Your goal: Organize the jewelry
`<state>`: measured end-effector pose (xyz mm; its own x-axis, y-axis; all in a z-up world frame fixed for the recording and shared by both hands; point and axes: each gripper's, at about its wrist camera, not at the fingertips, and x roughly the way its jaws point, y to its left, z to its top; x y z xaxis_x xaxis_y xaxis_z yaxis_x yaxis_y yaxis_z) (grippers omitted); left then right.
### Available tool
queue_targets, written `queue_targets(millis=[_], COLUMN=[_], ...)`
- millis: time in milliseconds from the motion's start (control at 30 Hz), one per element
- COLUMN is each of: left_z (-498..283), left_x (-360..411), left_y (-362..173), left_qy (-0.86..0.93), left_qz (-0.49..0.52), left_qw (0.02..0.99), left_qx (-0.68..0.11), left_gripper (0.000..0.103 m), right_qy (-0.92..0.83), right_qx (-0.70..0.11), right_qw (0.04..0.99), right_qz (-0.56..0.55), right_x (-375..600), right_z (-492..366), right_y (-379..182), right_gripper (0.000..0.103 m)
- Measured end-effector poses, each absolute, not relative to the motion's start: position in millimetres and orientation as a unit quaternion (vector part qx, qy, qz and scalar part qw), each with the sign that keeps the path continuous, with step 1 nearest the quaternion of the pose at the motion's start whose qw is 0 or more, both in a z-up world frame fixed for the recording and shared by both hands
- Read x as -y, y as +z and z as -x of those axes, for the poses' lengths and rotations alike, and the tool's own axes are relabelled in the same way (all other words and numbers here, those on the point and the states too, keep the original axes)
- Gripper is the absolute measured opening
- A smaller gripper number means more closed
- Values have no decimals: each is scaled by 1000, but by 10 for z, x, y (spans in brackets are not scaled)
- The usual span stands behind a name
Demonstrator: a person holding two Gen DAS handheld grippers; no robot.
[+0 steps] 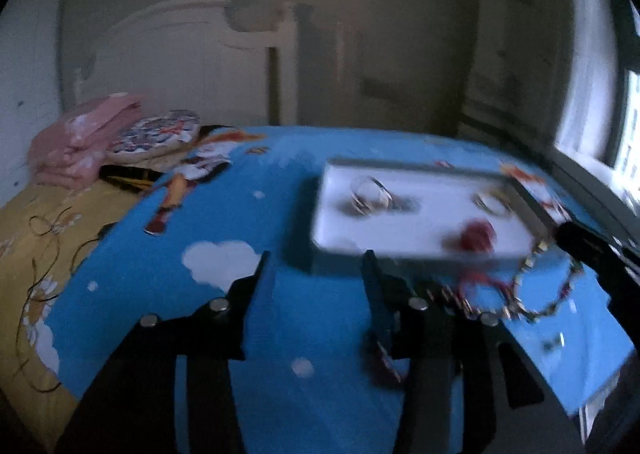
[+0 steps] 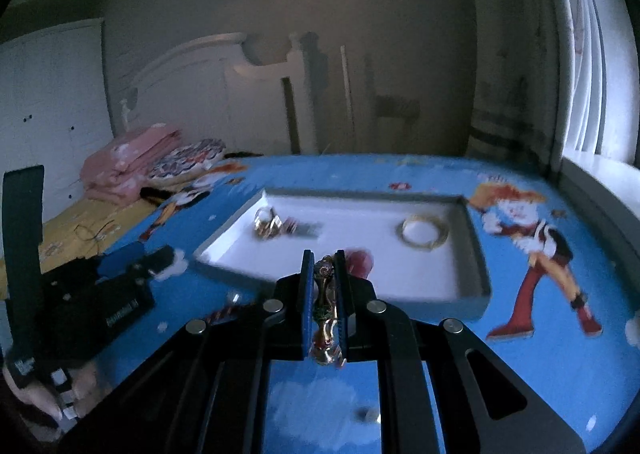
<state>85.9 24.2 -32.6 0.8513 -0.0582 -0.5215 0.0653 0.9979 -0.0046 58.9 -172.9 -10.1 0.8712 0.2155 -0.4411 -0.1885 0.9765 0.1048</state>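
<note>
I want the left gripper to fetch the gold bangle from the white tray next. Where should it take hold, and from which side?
Grip the near arc of the gold bangle, probably from above with one finger inside the ring and one outside. It seems to lie flat on the white tray floor in the right part, close to the right wall, so a sideways approach looks blocked. The left gripper stands open and empty.

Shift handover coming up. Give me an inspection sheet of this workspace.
Surface: blue cartoon sheet over a bed.
Job's things: white tray holds rings, a bangle and a red piece; a beaded chain lies on the sheet.
Clutter: pink blanket, patterned pillow.
Grippers: left gripper open, nothing between its fingers; right gripper shut on a gold chain.
Cables: thin wire on the yellow sheet.
Surroundings: white headboard, window, dim room.
</note>
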Motion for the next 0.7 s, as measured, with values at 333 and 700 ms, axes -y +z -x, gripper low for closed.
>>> queue_targets(millis=[333, 700], left_z=[-606, -710], left_x=[466, 547], left_y=[-637, -846], left_qy=[-112, -130], left_qz=[-77, -84], left_qw=[953, 946], left_qx=[-271, -286], left_gripper=[53, 10], right_qy=[94, 93], right_qx=[-234, -235], right_qw=[967, 967], right_qz=[-27, -38], right_x=[1792, 1892], right_z=[-410, -413], right_y=[-175, -183], right_gripper=[12, 12])
